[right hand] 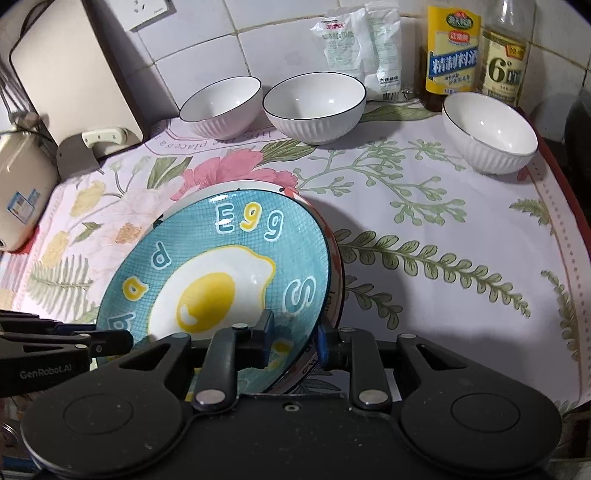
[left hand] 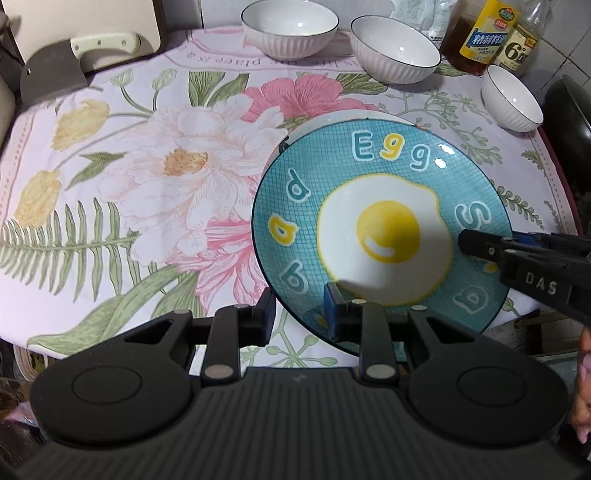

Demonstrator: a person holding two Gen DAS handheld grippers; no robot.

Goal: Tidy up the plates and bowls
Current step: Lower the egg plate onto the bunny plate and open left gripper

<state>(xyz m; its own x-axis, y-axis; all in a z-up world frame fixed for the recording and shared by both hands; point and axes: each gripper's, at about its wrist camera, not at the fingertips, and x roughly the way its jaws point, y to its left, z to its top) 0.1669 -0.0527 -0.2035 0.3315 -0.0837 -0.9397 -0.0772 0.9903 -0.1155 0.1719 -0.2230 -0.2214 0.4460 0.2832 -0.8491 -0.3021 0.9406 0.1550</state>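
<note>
**Egg plate held at its rim by both grippers**

Left wrist view. Much of the near rim of the blue egg plate [left hand: 384, 229] is hidden behind the left gripper [left hand: 300, 314]. A second plate beneath it shows only as a thin white edge [left hand: 332, 117] at the far side. The blue plate carries a fried-egg picture and the letters "Egg"; it sits right of centre over the floral cloth of the table [left hand: 147, 166]. The left gripper's jaws are narrow, one blue pad inside the plate, the other outside the rim; actual contact is hard to make out. The right gripper [left hand: 466, 243] enters from the right edge, its tip over the plate's right side. Three white ribbed bowls [left hand: 290, 27] [left hand: 393, 51] [left hand: 511, 99] stand along the back, apart from the plate.

Right wrist view. The plate [right hand: 221, 273] looks tilted, far rim higher, over a red-edged plate [right hand: 334, 258] mostly covered by it. The right gripper [right hand: 295, 343] straddles both rims, jaws narrow, with a gap visible at the pads. The left gripper [right hand: 125, 341] reaches the plate's left rim. A cleaver [right hand: 79, 151] lies far left.
</note>
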